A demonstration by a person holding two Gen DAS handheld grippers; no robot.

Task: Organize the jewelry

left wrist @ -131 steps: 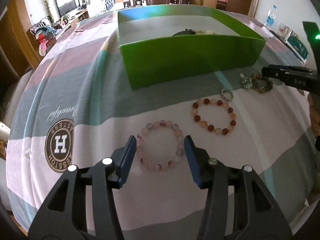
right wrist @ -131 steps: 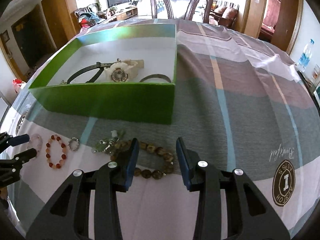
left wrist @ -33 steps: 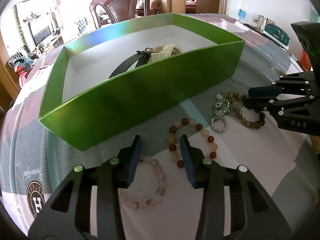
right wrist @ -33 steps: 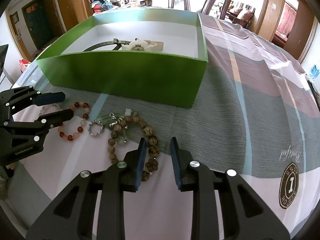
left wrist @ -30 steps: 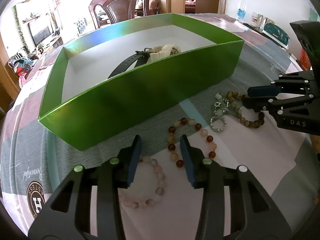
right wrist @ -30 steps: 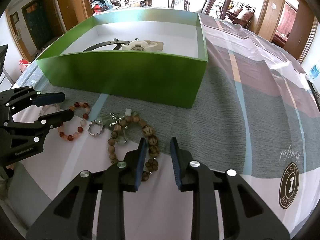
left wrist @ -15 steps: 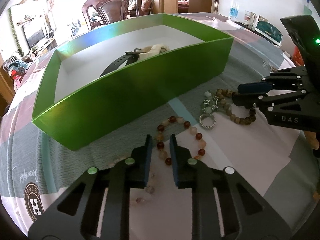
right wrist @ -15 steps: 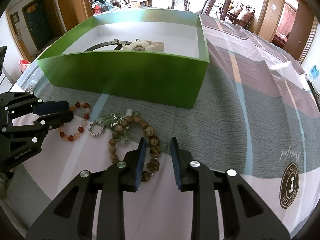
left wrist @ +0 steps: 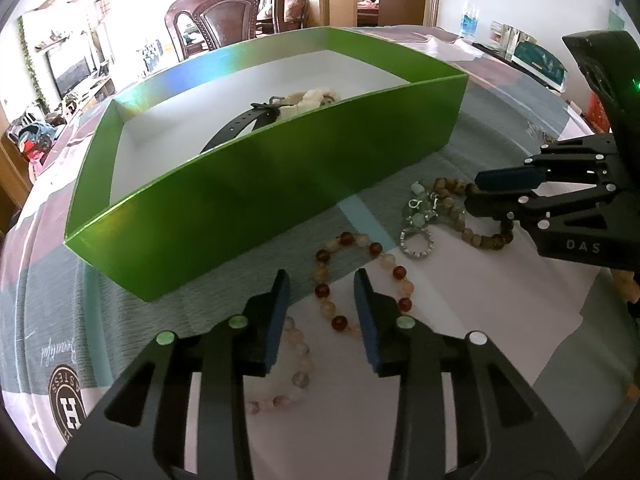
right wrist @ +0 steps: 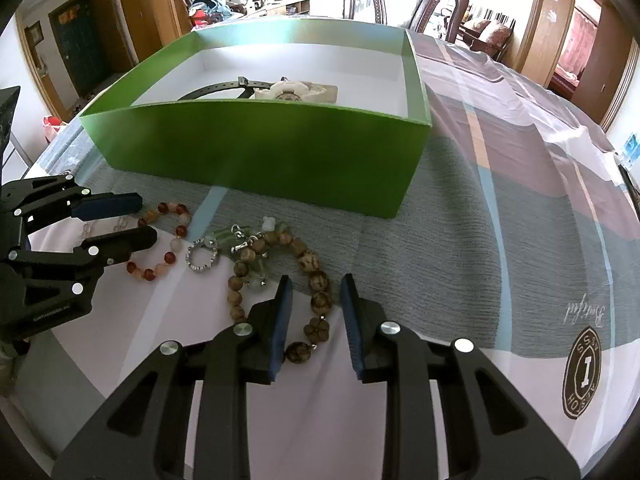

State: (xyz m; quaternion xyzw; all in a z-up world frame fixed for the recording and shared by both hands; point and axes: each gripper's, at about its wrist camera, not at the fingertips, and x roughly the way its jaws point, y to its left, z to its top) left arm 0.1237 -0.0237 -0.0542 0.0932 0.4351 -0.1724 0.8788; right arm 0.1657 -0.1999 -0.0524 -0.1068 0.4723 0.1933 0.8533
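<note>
the green box (right wrist: 256, 160) sits open on the striped tablecloth (right wrist: 520, 208), and on its white floor lie a black strap (right wrist: 216, 87) and a cream watch (right wrist: 294, 91), touching each other. everything else is on the cloth in front of the box.

your left gripper (left wrist: 320, 304) is spread apart and holds nothing; its blue pads (left wrist: 276, 320) straddle the near left arc of the red and peach bead bracelet (left wrist: 360, 280), with no pad touching a bead. the pale pink bead bracelet (left wrist: 296, 364) lies partly under the left finger.

your right gripper (right wrist: 316, 312) is also parted and empty, its fingers (right wrist: 352, 316) on either side of the near right arc of the brown wooden bead bracelet (right wrist: 316, 280). a jade-and-silver charm cluster (right wrist: 240, 240) lies tangled against that bracelet's far side, and a small silver ring (right wrist: 203, 256) rests between it and the red bracelet.
</note>
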